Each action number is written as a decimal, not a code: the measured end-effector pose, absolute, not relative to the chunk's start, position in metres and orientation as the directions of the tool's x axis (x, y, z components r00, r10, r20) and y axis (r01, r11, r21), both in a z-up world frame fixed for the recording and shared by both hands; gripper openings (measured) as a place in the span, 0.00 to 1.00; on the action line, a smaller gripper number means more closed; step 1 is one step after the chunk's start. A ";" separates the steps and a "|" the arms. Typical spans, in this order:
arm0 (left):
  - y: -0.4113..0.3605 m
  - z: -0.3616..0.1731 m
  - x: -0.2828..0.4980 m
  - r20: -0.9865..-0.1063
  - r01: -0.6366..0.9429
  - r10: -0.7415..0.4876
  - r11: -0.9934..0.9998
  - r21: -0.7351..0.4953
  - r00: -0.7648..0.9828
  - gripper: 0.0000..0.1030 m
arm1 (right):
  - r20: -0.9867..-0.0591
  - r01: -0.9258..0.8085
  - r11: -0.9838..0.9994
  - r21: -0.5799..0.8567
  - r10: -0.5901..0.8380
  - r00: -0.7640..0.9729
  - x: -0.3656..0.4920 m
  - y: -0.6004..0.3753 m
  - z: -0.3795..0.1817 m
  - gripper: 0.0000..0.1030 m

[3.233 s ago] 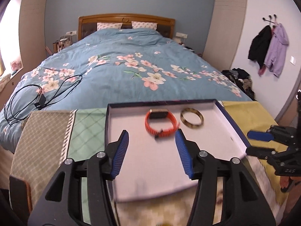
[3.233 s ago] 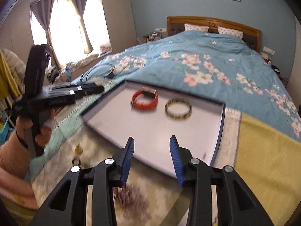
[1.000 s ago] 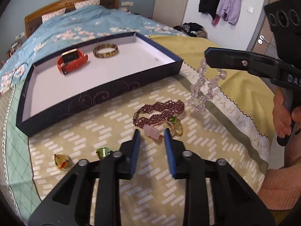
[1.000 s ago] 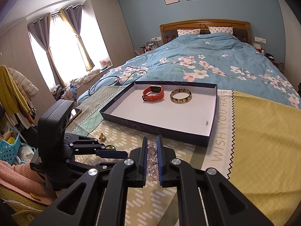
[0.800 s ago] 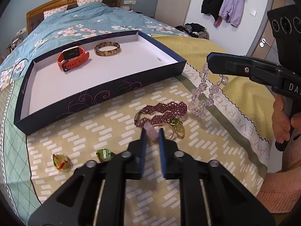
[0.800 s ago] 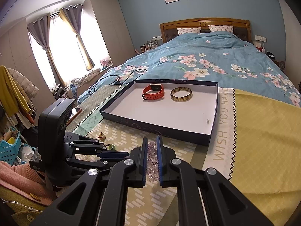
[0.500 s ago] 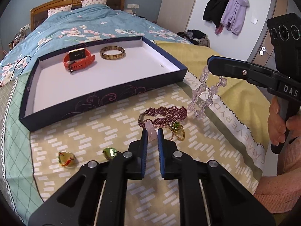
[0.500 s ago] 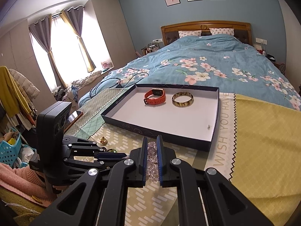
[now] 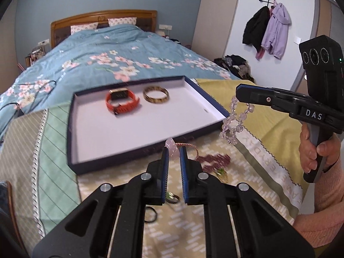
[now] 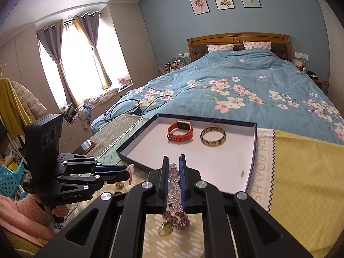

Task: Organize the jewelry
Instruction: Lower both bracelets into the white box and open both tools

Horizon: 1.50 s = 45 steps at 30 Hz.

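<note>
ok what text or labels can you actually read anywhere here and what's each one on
"DAS" in white on the body of the right claw.
"GenRobot.AI" in small print on the body of the left claw.
"SH YOU HAVE" along the white band of the yellow cloth, with the start cut off by the tray.
Letters on the same band in the left wrist view are partly readable only.
The faint print on the tray's outer wall is too small to read.

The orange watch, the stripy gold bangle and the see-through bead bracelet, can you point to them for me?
orange watch (image 9: 122, 102), left wrist view, on its strap.
stripy gold bangle (image 9: 156, 94), left wrist view, on its front rim.
see-through bead bracelet (image 9: 232, 126), left wrist view, on the dangling beads.
</note>
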<state>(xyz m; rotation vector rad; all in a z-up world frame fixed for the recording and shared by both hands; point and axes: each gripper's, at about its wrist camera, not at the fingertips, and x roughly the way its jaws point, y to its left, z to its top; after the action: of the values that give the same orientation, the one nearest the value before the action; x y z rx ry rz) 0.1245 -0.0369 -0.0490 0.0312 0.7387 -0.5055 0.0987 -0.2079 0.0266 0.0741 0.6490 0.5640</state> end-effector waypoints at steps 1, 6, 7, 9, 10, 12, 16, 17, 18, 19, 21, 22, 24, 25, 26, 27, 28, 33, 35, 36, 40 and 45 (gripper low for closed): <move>-0.035 -0.047 0.127 -0.649 0.445 -0.422 0.884 -0.141 0.633 0.11 | -0.550 -0.474 0.848 0.238 0.519 0.654 0.101 -0.207 0.028 0.08; -0.028 -0.042 0.140 -0.645 0.422 -0.400 0.897 -0.131 0.651 0.11 | -0.543 -0.469 0.850 0.242 0.519 0.660 0.118 -0.204 0.033 0.08; -0.027 -0.042 0.142 -0.645 0.418 -0.396 0.899 -0.129 0.653 0.11 | -0.540 -0.468 0.850 0.243 0.519 0.663 0.120 -0.203 0.034 0.08; -0.025 -0.042 0.146 -0.648 0.410 -0.385 0.904 -0.120 0.657 0.11 | -0.539 -0.464 0.852 0.240 0.515 0.667 0.126 -0.201 0.035 0.08; -0.024 -0.042 0.149 -0.649 0.406 -0.378 0.907 -0.115 0.661 0.11 | -0.539 -0.459 0.856 0.239 0.510 0.670 0.131 -0.199 0.035 0.08; -0.023 -0.042 0.154 -0.651 0.400 -0.369 0.910 -0.108 0.664 0.11 | -0.545 -0.454 0.857 0.245 0.509 0.666 0.140 -0.197 0.033 0.08; -0.022 -0.043 0.166 -0.656 0.386 -0.350 0.918 -0.096 0.669 0.11 | -0.552 -0.438 0.863 0.253 0.500 0.667 0.155 -0.194 0.029 0.08; -0.021 -0.043 0.169 -0.658 0.382 -0.344 0.920 -0.092 0.670 0.11 | -0.554 -0.435 0.863 0.257 0.500 0.666 0.159 -0.192 0.029 0.08; -0.021 -0.044 0.172 -0.661 0.381 -0.341 0.920 -0.088 0.669 0.11 | -0.556 -0.433 0.863 0.259 0.500 0.664 0.162 -0.191 0.027 0.08; -0.022 -0.045 0.176 -0.663 0.379 -0.335 0.922 -0.083 0.669 0.11 | -0.558 -0.428 0.866 0.258 0.495 0.666 0.167 -0.189 0.026 0.08; -0.022 -0.046 0.182 -0.669 0.376 -0.328 0.923 -0.077 0.667 0.11 | -0.562 -0.426 0.865 0.263 0.497 0.662 0.171 -0.186 0.024 0.08; -0.022 -0.047 0.186 -0.671 0.374 -0.324 0.924 -0.074 0.667 0.11 | -0.564 -0.421 0.867 0.265 0.494 0.662 0.175 -0.185 0.022 0.08; -0.023 -0.048 0.192 -0.675 0.370 -0.317 0.926 -0.069 0.666 0.11 | -0.569 -0.420 0.868 0.266 0.493 0.658 0.180 -0.183 0.019 0.08; -0.023 -0.049 0.194 -0.678 0.369 -0.315 0.927 -0.069 0.665 0.11 | -0.574 -0.413 0.871 0.266 0.488 0.658 0.184 -0.181 0.017 0.08; -0.024 -0.051 0.197 -0.681 0.367 -0.313 0.928 -0.069 0.663 0.11 | -0.576 -0.411 0.871 0.269 0.488 0.656 0.186 -0.181 0.016 0.08; -0.024 -0.052 0.200 -0.683 0.365 -0.311 0.928 -0.069 0.661 0.11 | -0.578 -0.411 0.870 0.272 0.489 0.653 0.187 -0.180 0.015 0.08; -0.024 -0.053 0.202 -0.686 0.363 -0.308 0.929 -0.068 0.659 0.11 | -0.580 -0.408 0.870 0.275 0.489 0.651 0.191 -0.179 0.014 0.08; -0.024 -0.060 0.213 -0.701 0.351 -0.294 0.934 -0.066 0.649 0.11 | -0.585 -0.398 0.868 0.296 0.494 0.644 0.202 -0.176 0.008 0.08; -0.023 -0.063 0.218 -0.708 0.345 -0.291 0.936 -0.070 0.644 0.11 | -0.586 -0.392 0.868 0.304 0.495 0.641 0.205 -0.176 0.006 0.08; -0.023 -0.064 0.220 -0.710 0.342 -0.290 0.937 -0.074 0.641 0.11 | -0.588 -0.390 0.867 0.311 0.498 0.638 0.208 -0.175 0.004 0.08; -0.021 -0.068 0.227 -0.716 0.334 -0.283 0.940 -0.074 0.638 0.11 | -0.590 -0.382 0.863 0.331 0.505 0.630 0.214 -0.174 -0.001 0.08; -0.024 -0.071 0.237 -0.723 0.331 -0.272 0.942 -0.064 0.635 0.11 | -0.585 -0.383 0.858 0.344 0.514 0.627 0.221 -0.170 -0.005 0.08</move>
<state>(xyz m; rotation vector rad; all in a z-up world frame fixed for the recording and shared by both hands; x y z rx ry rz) 0.2374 -0.0236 -0.0709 0.0773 0.8124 -0.3448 0.2210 -0.1699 -0.0046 0.1934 0.7298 0.5179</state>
